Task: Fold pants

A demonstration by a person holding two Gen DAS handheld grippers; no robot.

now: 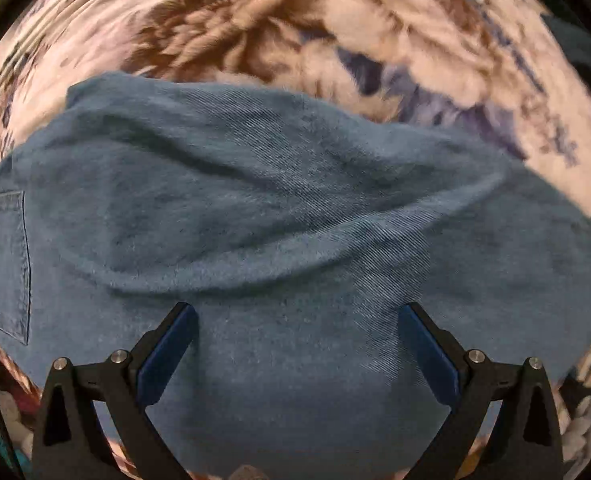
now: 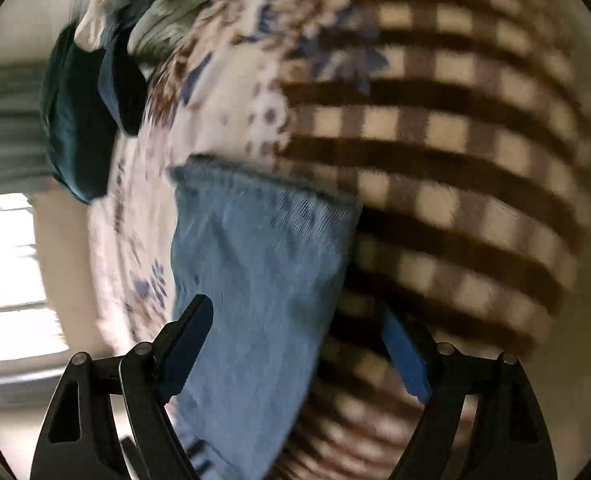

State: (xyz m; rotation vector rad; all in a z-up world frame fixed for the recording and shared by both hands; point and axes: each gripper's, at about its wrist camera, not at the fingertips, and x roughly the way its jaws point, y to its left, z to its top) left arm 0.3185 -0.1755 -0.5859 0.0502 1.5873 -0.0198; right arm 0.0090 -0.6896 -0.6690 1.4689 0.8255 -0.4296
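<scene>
Pants (image 1: 279, 216): blue denim, spread in loose wrinkles over a floral bedspread (image 1: 435, 40); a back pocket (image 1: 5, 264) shows at the left of the left wrist view.
Left gripper (image 1: 297, 344): jaws wide apart above the denim, nothing between them; probably poised to take a fresh hold on the seat area.
Right gripper (image 2: 295, 344): jaws spread wide, gripping nothing; one pants leg (image 2: 255, 272) runs between them toward its hem (image 2: 263, 184).
Leg end: the hem lies where the floral bedspread meets a brown checked blanket (image 2: 455, 160).
Stage (judged): early; cloth unsmoothed, no clear fold visible.
Caution: right view is motion-blurred, so contact with the cloth cannot be told.
</scene>
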